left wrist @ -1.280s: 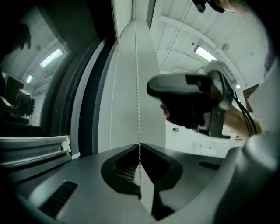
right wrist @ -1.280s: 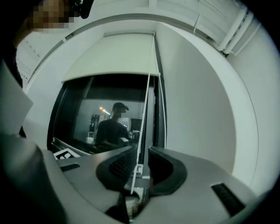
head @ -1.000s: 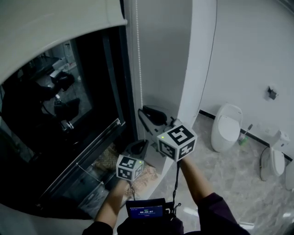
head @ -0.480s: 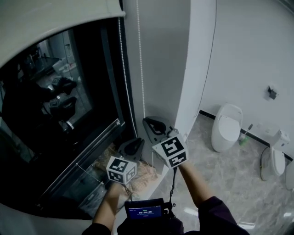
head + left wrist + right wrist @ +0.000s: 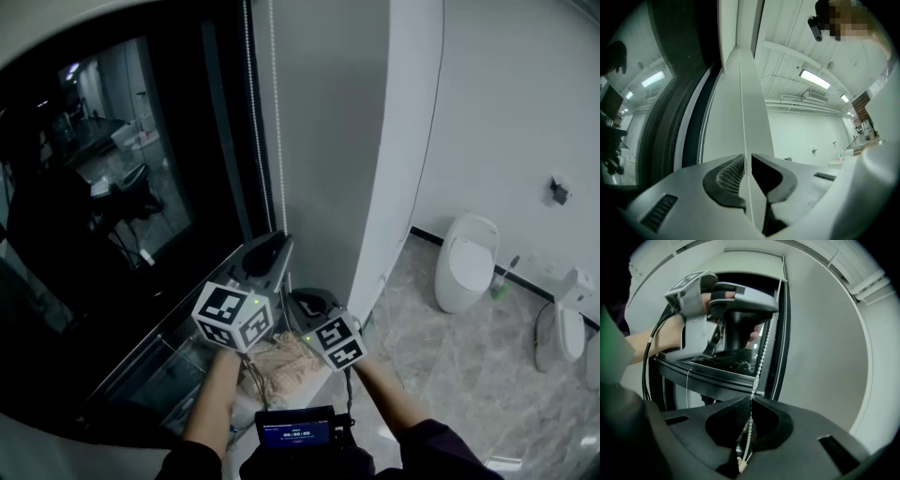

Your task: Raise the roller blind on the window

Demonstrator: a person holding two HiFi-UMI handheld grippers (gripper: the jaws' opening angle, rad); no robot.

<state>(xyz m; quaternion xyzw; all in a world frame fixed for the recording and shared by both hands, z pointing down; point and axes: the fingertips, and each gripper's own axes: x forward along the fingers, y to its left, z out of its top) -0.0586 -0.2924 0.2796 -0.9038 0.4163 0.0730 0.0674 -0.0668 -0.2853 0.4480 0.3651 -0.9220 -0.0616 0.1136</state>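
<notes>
Head view: the left tool (image 5: pixel 270 251) has climbed the chain (image 5: pixel 274 112) and the right tool (image 5: pixel 309 302) has pulled down, both clamped on it. The blind (image 5: pixel 56 14) sits higher at the window (image 5: pixel 141 187) top, so the hauling seems to work.

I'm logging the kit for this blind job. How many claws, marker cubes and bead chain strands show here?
Bead chain strands: 2
Claws: 2, the left claw and the right claw, each shut on the bead chain
Marker cubes: 2
Total: 6
</notes>
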